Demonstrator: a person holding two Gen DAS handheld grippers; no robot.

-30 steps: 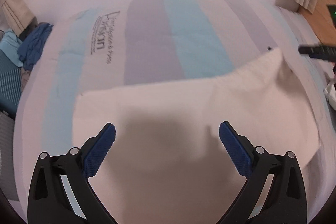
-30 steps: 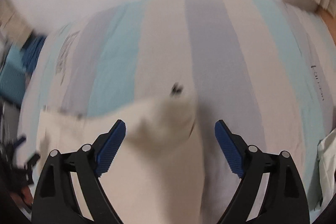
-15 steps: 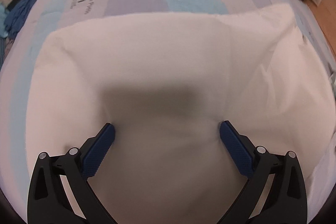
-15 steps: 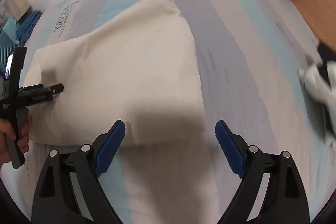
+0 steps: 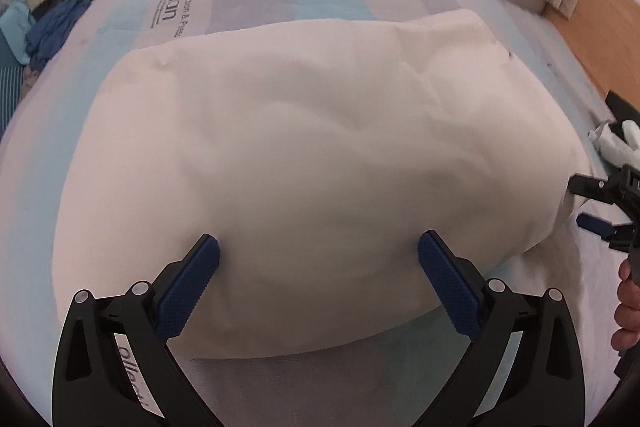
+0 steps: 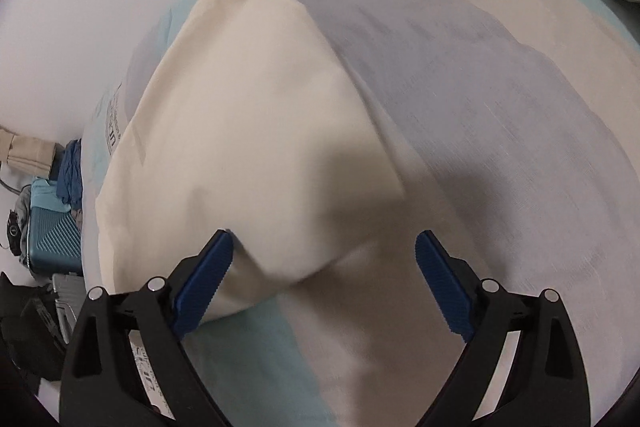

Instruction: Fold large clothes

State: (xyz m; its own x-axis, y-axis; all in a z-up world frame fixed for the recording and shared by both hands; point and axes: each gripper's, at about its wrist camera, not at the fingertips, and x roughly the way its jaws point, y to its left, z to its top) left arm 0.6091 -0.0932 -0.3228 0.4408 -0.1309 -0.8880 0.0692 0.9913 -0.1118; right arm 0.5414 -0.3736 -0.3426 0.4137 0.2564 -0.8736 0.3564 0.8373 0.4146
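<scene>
While the cream garment (image 5: 312, 163) lies folded on the striped bed (image 6: 500, 99), both grippers hover with fingers apart, the right gripper (image 6: 322, 267) having just opened wider, nothing clamped. Left gripper (image 5: 318, 269) over near edge. Risk: puffy fold springs open, or a finger drags a layer askew.

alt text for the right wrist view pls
The open right gripper hangs over the near corner of a cream folded cloth lying on a striped bedsheet, with nothing gripped; a teal suitcase sits at far left.
</scene>
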